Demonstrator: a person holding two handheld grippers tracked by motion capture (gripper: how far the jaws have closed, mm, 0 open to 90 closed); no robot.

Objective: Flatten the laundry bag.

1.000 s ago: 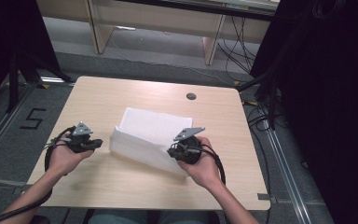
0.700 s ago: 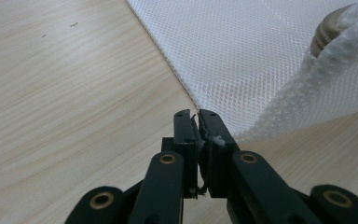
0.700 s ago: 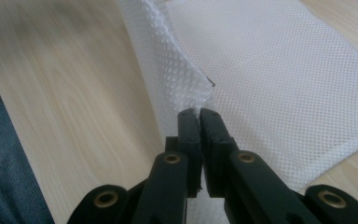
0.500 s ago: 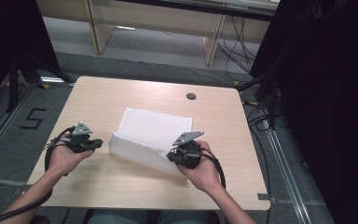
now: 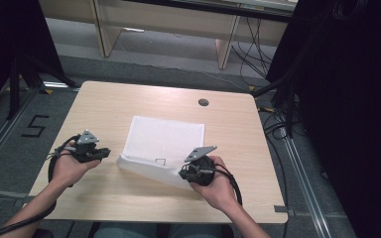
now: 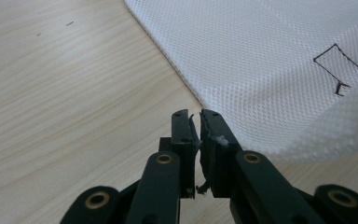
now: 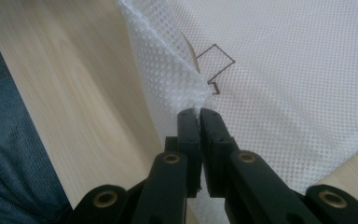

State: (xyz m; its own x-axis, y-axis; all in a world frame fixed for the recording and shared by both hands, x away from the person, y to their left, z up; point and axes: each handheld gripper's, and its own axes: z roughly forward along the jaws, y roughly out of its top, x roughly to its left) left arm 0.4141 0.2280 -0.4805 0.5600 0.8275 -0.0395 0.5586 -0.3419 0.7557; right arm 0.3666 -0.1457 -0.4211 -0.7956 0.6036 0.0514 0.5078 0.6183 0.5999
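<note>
Right gripper (image 7: pixel 199 112) fingers (image 7: pixel 189 122) pressed together on a thin pinch of the white mesh cloth (image 7: pixel 279 84) — near edge lifted and curling over toward the far side, as if a fold is under way. In the high view this gripper (image 5: pixel 192 170) sits at the cloth's (image 5: pixel 163 141) near right corner, the raised edge running leftward from it while the rest lies flat near the middle of the desk (image 5: pixel 129 101). A small black drawn square mark (image 7: pixel 216 57) shows just beyond the pinch. Left gripper (image 6: pixel 199 113) fingers (image 6: pixel 214 128) nearly closed, a narrow slit between them, holding nothing; they rest on bare desk just beside the cloth's left edge (image 6: pixel 261 70). Risks, as judged from here: the bite is shallow, on slippery open weave — a quick pull could let the corner slip out and the fold collapse. With only one corner carried, the lifted edge sags toward the left, so the fold would likely land skewed or bunched unless the left gripper (image 5: pixel 90 150) takes the other corner. Dragging rather than lifting could slide the whole cloth across the smooth desk. A fleck of lint on the left fingers hints the mesh snags.
</note>
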